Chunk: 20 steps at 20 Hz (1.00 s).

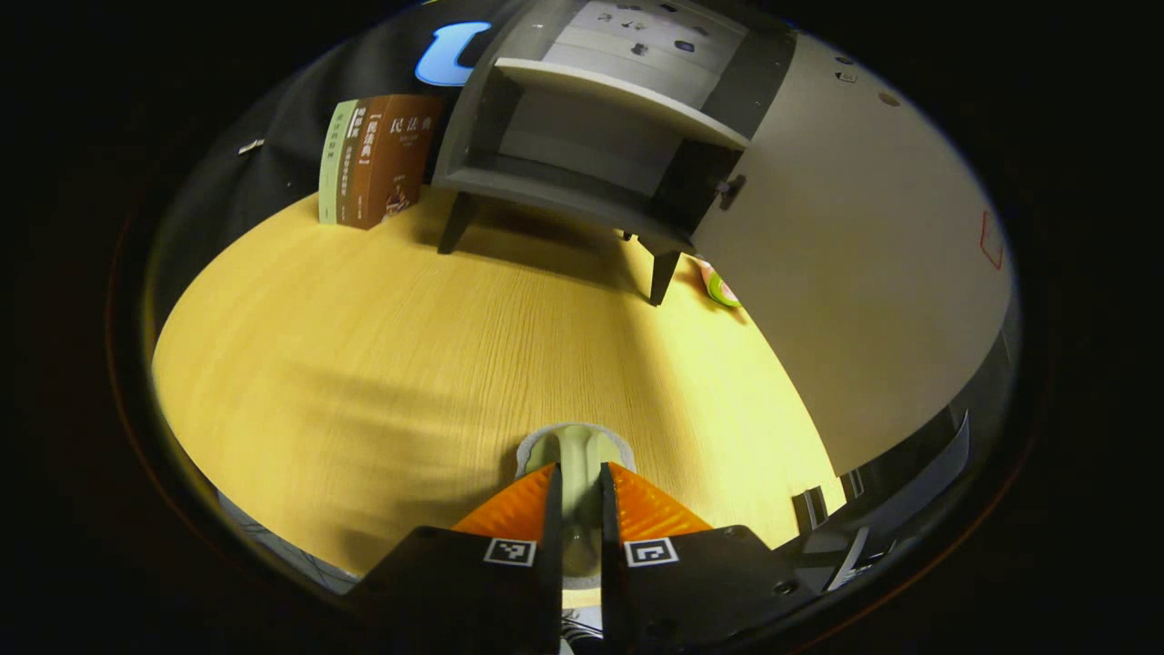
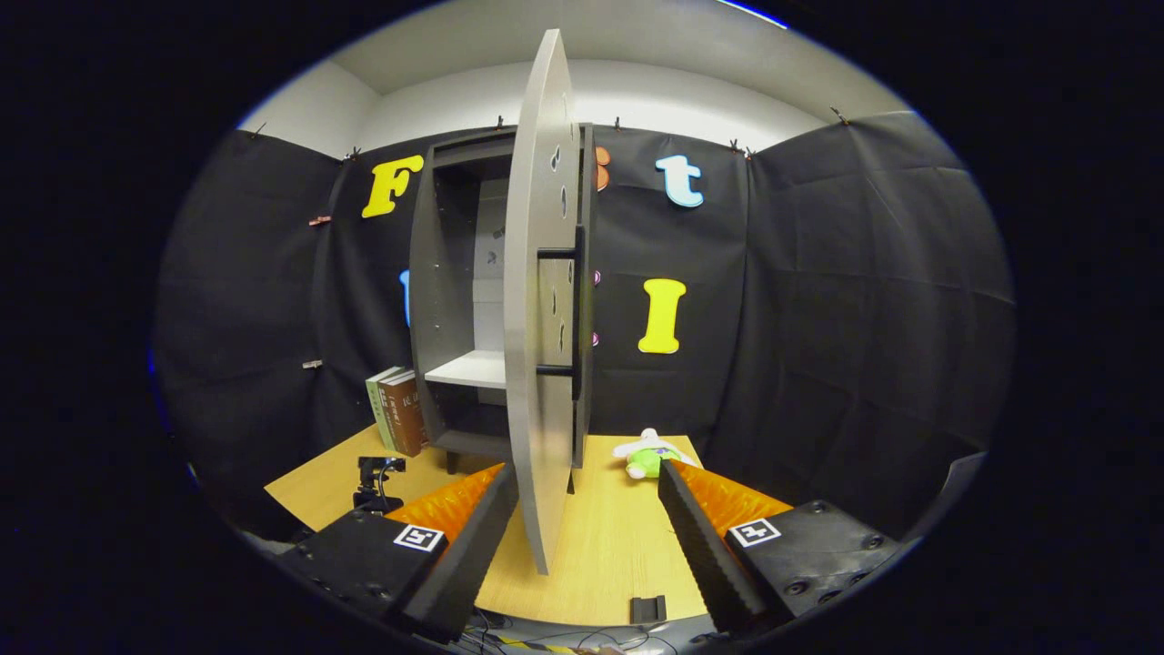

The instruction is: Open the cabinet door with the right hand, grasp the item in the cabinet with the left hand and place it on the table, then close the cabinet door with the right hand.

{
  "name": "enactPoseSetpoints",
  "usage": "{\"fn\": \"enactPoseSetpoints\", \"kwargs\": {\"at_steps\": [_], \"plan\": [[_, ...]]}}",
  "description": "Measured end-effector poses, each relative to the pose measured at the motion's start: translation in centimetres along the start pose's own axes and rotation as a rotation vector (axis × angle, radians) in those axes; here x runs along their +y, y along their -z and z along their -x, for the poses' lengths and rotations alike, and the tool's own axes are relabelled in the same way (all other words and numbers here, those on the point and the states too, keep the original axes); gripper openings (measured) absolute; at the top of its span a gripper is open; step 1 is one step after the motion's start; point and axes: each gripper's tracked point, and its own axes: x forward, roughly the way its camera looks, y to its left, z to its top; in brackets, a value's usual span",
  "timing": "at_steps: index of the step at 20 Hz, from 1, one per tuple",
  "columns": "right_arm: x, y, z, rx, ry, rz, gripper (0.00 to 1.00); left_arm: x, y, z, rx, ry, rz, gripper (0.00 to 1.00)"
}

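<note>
on the wooden counter (image 1: 364, 364) the left tongs (image 1: 578, 487) pinch a pale item (image 1: 576, 450) just above the wood, so placing is in hand. the right tongs (image 2: 591, 509) gape wide astride the open cabinet door (image 2: 541, 300); next, release, then swing it shut.

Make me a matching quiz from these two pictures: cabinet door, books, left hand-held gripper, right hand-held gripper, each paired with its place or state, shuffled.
Column one:
1. door
2. books
3. left hand-held gripper
4. right hand-held gripper

Column two:
A. open, straddling the door edge
B. swung open
C. shut on a pale item above the table
D. upright beside the cabinet

Pairs: 1-B, 2-D, 3-C, 4-A
</note>
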Motion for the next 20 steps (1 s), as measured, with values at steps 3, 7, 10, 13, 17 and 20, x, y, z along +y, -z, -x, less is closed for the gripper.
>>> {"fn": "enactPoseSetpoints", "kwargs": {"at_steps": [3,7,10,13,17,20], "plan": [[-1.0,0.4,-0.6,0.021,0.001,-0.018,0.98,1.2,1.2,-0.8,0.015,-0.065,-0.02,0.25],[-1.8,1.0,-1.2,0.041,-0.005,-0.038,0.98,2.0,1.5,-0.6,0.042,-0.101,-0.022,0.55],[-1.9,0.8,-1.8,0.035,-0.026,-0.035,0.98,2.0,0.1,0.1,-0.007,-0.109,-0.028,0.73],[-2.1,-0.2,-2.2,0.009,-0.053,-0.03,0.98,0.9,-2.6,2.4,-0.079,-0.085,-0.039,0.94],[-1.4,-2.1,-3.4,-0.036,-0.128,-0.041,0.98,-2.7,-9.5,8.0,-0.271,0.003,-0.085,0.94],[-0.3,-4.2,-4.3,-0.083,-0.201,-0.096,0.98,-5.7,-17.2,14.9,-0.49,0.05,-0.179,0.94]]}}
